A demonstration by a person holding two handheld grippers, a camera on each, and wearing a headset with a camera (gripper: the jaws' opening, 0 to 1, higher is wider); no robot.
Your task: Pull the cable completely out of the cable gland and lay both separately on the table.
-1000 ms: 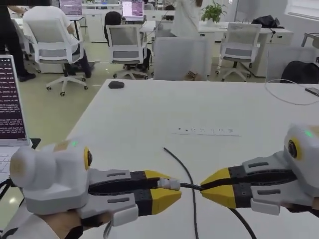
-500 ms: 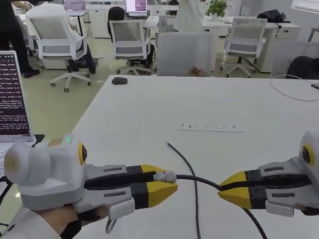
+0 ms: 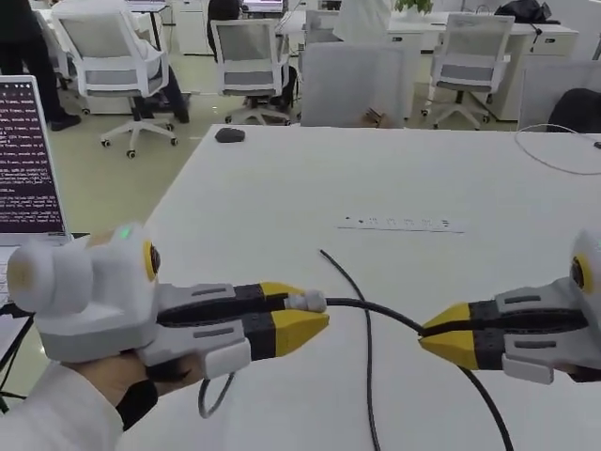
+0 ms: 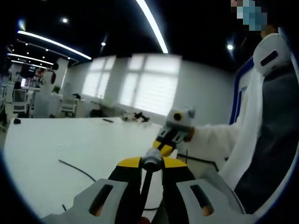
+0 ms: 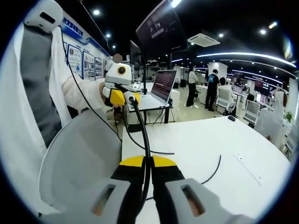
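In the head view my left gripper (image 3: 324, 311) is shut on a small white cable gland (image 3: 305, 303) above the white table (image 3: 282, 197). A black cable (image 3: 376, 312) runs out of the gland to my right gripper (image 3: 423, 336), which is shut on it a hand's width away. Behind the right jaws the cable drops toward the table's near edge, and a free end (image 3: 329, 258) lies on the table. The left gripper view has the gland (image 4: 152, 161) between its yellow jaws. The right gripper view has the cable (image 5: 145, 154) pinched in its jaws, leading to the left gripper (image 5: 125, 96).
An open laptop (image 3: 28, 160) stands off the table's left edge. A black mouse (image 3: 229, 135) lies at the far left corner, a thin white strip (image 3: 402, 224) mid-table, and a white wire loop (image 3: 554, 160) far right. Office chairs (image 3: 246, 66) stand beyond.
My right gripper has drawn away to the right along with the cable, so the stretch of cable between the two grippers is longer. The left gripper keeps the gland in place.
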